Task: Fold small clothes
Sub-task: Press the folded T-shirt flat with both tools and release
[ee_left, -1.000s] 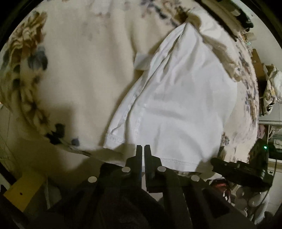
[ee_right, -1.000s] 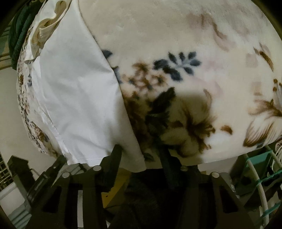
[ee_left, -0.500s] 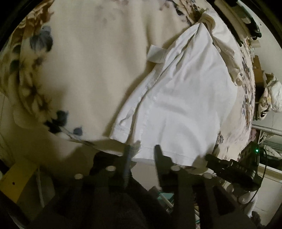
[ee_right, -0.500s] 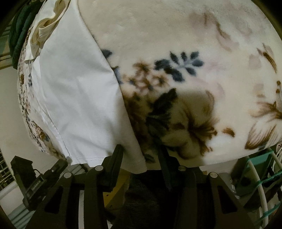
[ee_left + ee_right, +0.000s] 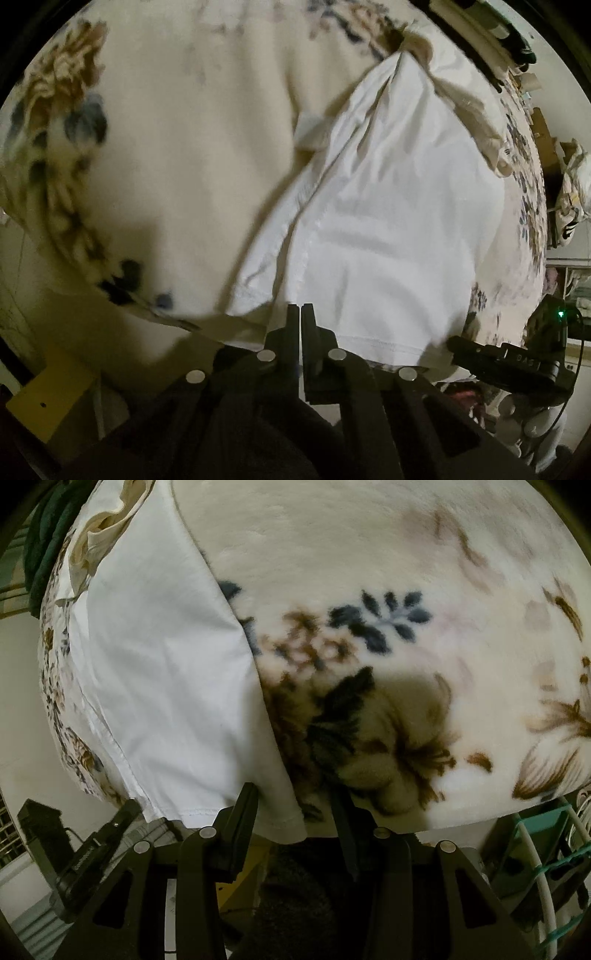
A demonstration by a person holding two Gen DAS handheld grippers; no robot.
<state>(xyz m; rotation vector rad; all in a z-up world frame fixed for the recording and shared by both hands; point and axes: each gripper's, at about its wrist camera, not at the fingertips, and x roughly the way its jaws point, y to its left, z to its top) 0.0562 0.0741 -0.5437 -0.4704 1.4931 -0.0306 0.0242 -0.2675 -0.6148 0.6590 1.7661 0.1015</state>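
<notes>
Floral fleece blanket [image 5: 424,572] covers the bed under your white garment [image 5: 388,229], half-folded along its near edge. Left tool [image 5: 299,314] is clenched at the hem; right tool [image 5: 295,805] gapes, straddling the corner, ready to pinch.

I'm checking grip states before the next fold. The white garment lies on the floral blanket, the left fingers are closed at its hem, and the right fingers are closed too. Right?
Not quite: the right gripper is open, its fingers spread around the white garment corner, as the right wrist view shows. The rest holds: the garment lies on the floral blanket, and the left gripper is closed at its hem.
</notes>
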